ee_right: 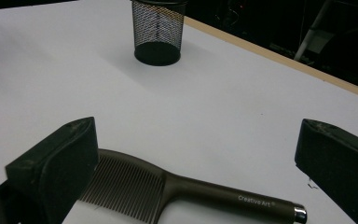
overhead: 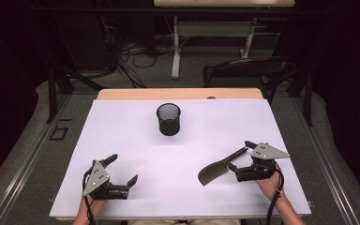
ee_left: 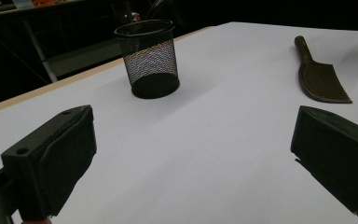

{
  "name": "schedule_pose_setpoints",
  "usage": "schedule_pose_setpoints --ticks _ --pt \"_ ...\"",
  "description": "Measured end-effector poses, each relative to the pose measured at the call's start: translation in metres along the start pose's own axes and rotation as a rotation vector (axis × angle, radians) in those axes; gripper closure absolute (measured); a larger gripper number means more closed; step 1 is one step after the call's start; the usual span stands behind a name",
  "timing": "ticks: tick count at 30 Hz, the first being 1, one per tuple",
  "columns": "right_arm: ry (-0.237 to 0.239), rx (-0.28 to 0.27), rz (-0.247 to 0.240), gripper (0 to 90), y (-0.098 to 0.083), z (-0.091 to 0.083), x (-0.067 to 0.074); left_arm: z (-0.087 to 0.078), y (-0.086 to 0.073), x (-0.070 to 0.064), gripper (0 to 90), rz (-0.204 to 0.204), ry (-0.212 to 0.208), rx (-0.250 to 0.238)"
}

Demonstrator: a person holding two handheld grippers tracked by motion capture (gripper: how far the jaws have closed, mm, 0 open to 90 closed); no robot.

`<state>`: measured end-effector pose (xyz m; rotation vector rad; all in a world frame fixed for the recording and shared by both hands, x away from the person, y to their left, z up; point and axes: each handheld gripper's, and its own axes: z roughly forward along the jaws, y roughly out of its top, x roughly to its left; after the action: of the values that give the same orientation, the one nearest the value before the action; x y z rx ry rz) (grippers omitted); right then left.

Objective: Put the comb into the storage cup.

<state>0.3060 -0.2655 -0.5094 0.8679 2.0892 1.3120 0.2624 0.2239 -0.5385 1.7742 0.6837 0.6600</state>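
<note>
Since the right tool (ee_right: 191,172) hangs wide open and empty over the comb (ee_right: 177,191), lower it squarely astride the handle (ee_right: 233,198) ahead, then close firmly.

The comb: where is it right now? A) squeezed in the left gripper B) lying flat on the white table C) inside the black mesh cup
B: the comb lies flat on the white table, between the open jaws of the right gripper, apart from the mesh cup.

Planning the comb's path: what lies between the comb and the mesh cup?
Nothing: between the comb and the mesh cup there is just bare white tabletop, as the right gripper view and the high view show.
</note>
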Motion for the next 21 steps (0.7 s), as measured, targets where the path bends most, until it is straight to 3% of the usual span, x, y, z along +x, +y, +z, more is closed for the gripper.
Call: schedule_pose_setpoints --ticks 8,15,21 --pt "-0.017 0.023 0.024 0.0 0.003 0.013 -0.016 0.001 0.0 0.0 0.0 -0.004 -0.002 0.004" --pt "-0.016 0.063 0.073 0.0 0.003 0.026 -0.033 0.002 -0.001 0.001 0.0 -0.002 -0.005 0.008" --pt "-0.021 0.081 0.068 0.6 0.005 0.03 -0.036 0.002 0.0 0.001 0.0 0.005 -0.01 0.009"
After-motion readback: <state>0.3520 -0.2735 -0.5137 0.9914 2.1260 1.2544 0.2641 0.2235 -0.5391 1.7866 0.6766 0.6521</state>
